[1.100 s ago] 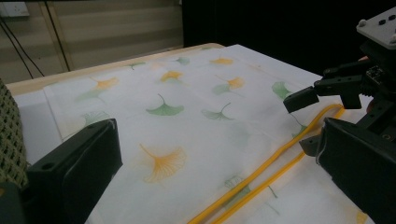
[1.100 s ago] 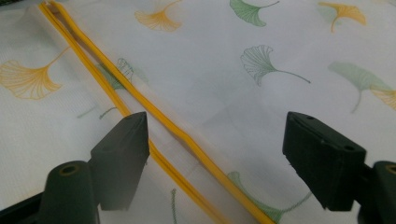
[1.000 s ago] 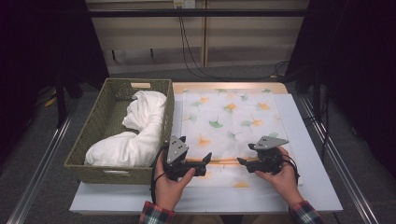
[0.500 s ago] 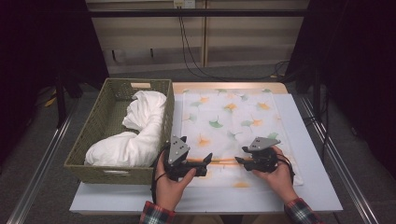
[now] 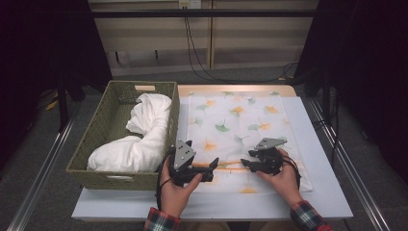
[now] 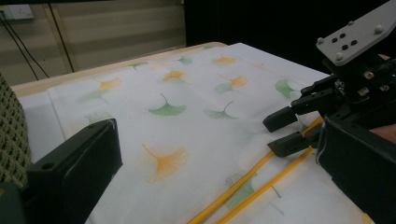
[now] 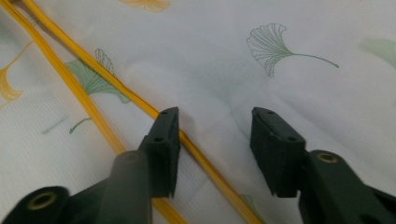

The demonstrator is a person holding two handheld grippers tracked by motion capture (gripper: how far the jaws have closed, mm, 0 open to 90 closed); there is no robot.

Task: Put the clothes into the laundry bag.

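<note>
My right claw [image 7: 215, 144] has just been closing since a second ago yet stands apart, pads pinching nothing, one orange chopstick [image 7: 140, 105] hidden under its 9 o'clock jaw on the leaf-print cloth [image 5: 240, 120], while my left claw [image 5: 211, 166] gapes wide around both sticks.

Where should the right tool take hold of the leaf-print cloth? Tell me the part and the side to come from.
Grip the leaf-print cloth near its front-right part by the two yellow stripes, coming down from above. It lies flat on the table, so nothing offers an edge to slide under; the fabric has to be pinched up into a fold. The right tool stands there, jaws just closing, nothing gathered between them yet.
</note>
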